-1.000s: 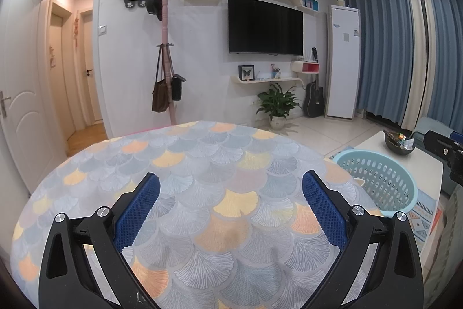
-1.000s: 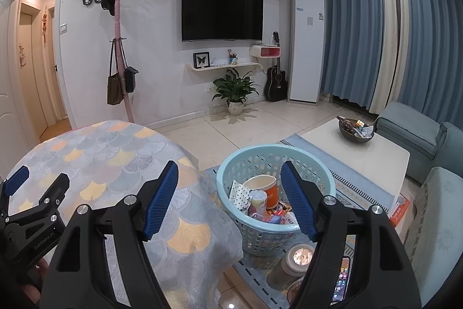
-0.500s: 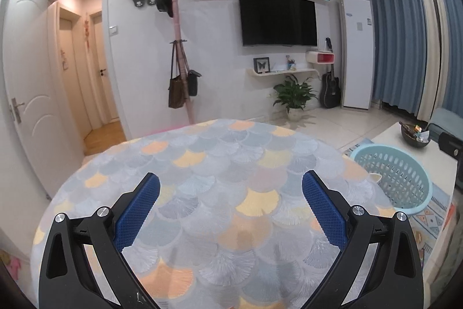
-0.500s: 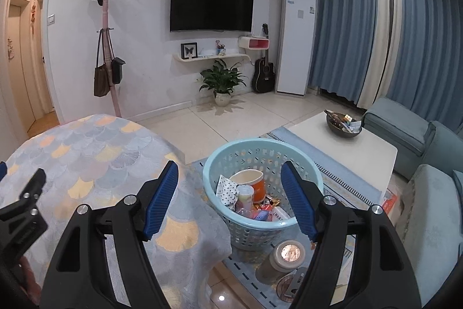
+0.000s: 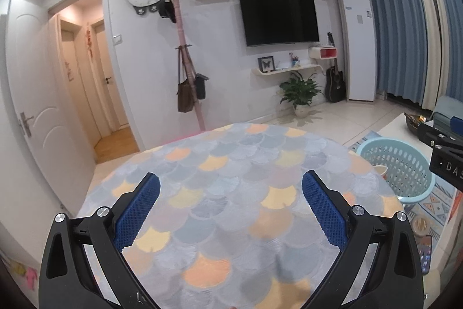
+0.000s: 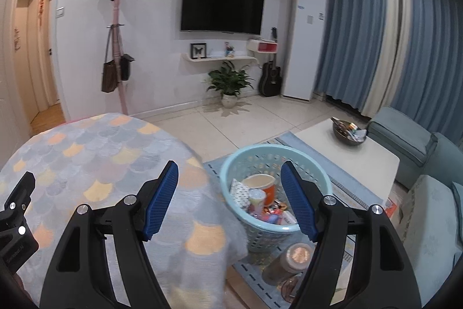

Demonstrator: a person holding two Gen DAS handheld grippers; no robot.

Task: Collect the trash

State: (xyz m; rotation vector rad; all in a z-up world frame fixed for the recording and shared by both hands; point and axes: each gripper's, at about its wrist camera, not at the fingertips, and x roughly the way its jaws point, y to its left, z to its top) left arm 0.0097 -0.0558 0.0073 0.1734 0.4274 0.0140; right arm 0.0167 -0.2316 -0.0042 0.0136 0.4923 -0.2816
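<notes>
A light blue plastic basket point(image 6: 318, 181) stands on the floor rug to the right of the round table; it holds a paper cup point(image 6: 260, 184), a dotted wrapper point(image 6: 240, 191) and several small packets. My right gripper point(image 6: 228, 199) hangs open and empty above the table's edge, just left of the basket. Over the scale-patterned tablecloth point(image 5: 231, 193) my left gripper point(image 5: 231, 207) is open too, with nothing between its blue pads. The basket point(image 5: 399, 161) shows at the right of the left wrist view, partly hidden by the other gripper's black body point(image 5: 442, 152).
A jar with a copper lid point(image 6: 292, 257) lies on the rug below the basket. A white coffee table point(image 6: 361, 161) carries a dark bowl point(image 6: 348, 132), and blue sofas point(image 6: 405, 135) sit at the right. A coat rack point(image 5: 185, 71), plant point(image 5: 301, 94) and door point(image 5: 43, 94) line the far wall.
Both grippers have drawn back and risen a little, so the table and basket look farther off. Jaws are as wide as before. Nothing was taken or let go.
</notes>
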